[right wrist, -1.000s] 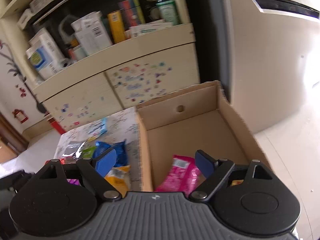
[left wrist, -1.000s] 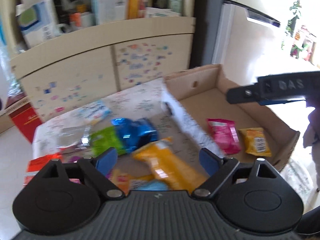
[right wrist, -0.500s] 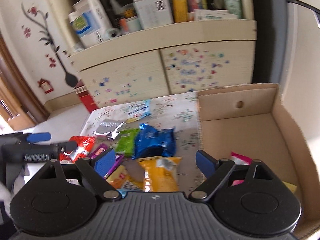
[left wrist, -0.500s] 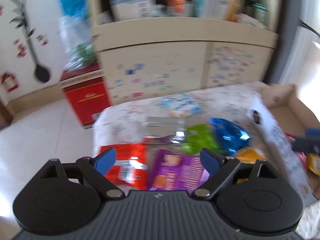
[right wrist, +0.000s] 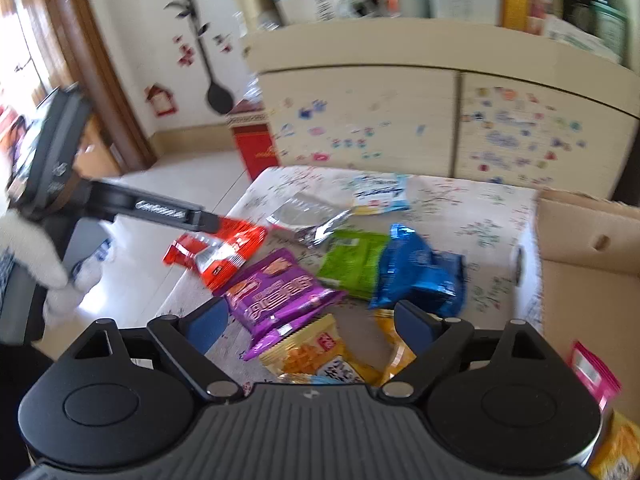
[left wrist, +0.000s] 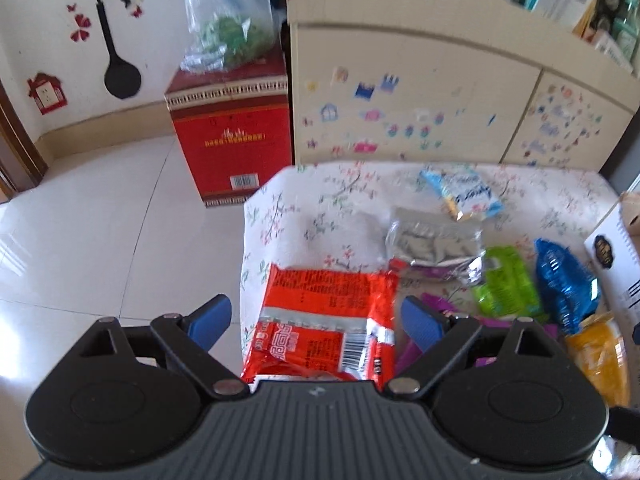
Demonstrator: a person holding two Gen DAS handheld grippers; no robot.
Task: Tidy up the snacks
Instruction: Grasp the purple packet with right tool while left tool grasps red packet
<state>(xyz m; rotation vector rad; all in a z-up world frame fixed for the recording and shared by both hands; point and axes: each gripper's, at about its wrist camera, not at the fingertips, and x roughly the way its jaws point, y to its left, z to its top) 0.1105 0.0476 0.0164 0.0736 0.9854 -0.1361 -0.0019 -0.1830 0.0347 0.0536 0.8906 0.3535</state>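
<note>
A second ago my left gripper looked toward the cardboard box, where the right one hung over a pink packet; since then I have swung both back over the table, so a drop-off seems done and the next pick is starting. My left tongs now stand spread wide with nothing between them, lined up over the red packet, which lies at the table's near left corner and partly overhangs the left edge. From the right wrist view the left fingertip seems to sit right at that packet, though I cannot tell whether it touches. My right gripper is likewise released and empty, hovering over the near edge above the purple packet and an orange-yellow one. Farther in lie the green packet and the blue packet, side by side and overlapping, then a silver pouch and a pale blue-and-white packet toward the far edge. The box stands against the table's right edge, the pink packet and a yellow packet already inside. I judge most of the sorting remains, and the red packet is my next target; its overhang means a clumsy push could tip it to the floor.
</note>
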